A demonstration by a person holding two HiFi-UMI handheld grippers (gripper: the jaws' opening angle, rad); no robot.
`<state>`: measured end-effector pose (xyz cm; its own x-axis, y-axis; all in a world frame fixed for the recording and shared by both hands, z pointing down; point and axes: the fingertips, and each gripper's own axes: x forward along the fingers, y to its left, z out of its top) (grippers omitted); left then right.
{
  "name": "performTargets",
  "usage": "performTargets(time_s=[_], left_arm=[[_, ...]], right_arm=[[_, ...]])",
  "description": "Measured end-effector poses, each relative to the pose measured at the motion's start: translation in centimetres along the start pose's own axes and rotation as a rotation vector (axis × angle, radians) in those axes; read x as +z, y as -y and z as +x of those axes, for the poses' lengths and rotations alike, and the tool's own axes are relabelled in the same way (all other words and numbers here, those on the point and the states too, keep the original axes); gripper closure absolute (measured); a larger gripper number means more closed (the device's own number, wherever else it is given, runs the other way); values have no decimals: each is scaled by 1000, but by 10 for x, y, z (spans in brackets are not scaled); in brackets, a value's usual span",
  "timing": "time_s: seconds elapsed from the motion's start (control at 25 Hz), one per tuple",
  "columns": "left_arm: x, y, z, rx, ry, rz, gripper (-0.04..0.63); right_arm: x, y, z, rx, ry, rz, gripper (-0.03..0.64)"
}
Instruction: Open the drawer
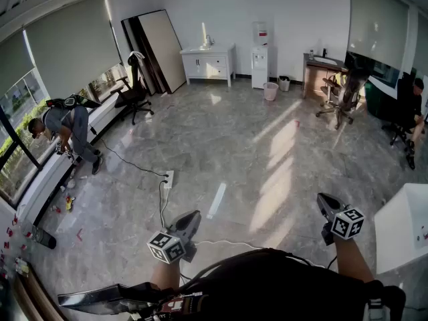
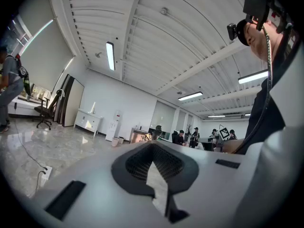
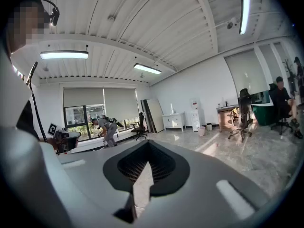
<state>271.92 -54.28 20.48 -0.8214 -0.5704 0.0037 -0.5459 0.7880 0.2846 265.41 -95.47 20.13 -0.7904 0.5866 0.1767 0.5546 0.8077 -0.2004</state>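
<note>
A white cabinet [image 1: 208,62] with drawers stands against the far wall, well away from both grippers; it is small in the left gripper view [image 2: 88,120] and the right gripper view [image 3: 173,120]. My left gripper [image 1: 194,215] is held at the bottom of the head view over bare floor, its jaws together and holding nothing [image 2: 153,146]. My right gripper [image 1: 324,200] hangs at the lower right, also shut and empty [image 3: 148,145]. Both point out into the room.
A white table [image 1: 401,229] juts in at the right edge. A power strip [image 1: 168,178] and its cable lie on the marble floor ahead. Office chairs [image 1: 134,95] [image 1: 338,95], a pink bin [image 1: 270,91] and a water dispenser [image 1: 259,55] stand farther off. A person [image 1: 67,129] bends by the window.
</note>
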Motion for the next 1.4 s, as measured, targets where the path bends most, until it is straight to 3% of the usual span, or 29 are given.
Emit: performTargets(time_s=[0.16,0.96,1.4], left_arm=[[0,7,-2,-22,24,-30,604],[-7,1,-4,-14,8,-13,604],[-3,-36,-40,-20,0,-32,604]], right_arm=[[-3,-3,-3,1,4,-3,618],[-6,-7,2,-12,-30,-27,615],[-18,-46,27,-21,-57,-24,615]])
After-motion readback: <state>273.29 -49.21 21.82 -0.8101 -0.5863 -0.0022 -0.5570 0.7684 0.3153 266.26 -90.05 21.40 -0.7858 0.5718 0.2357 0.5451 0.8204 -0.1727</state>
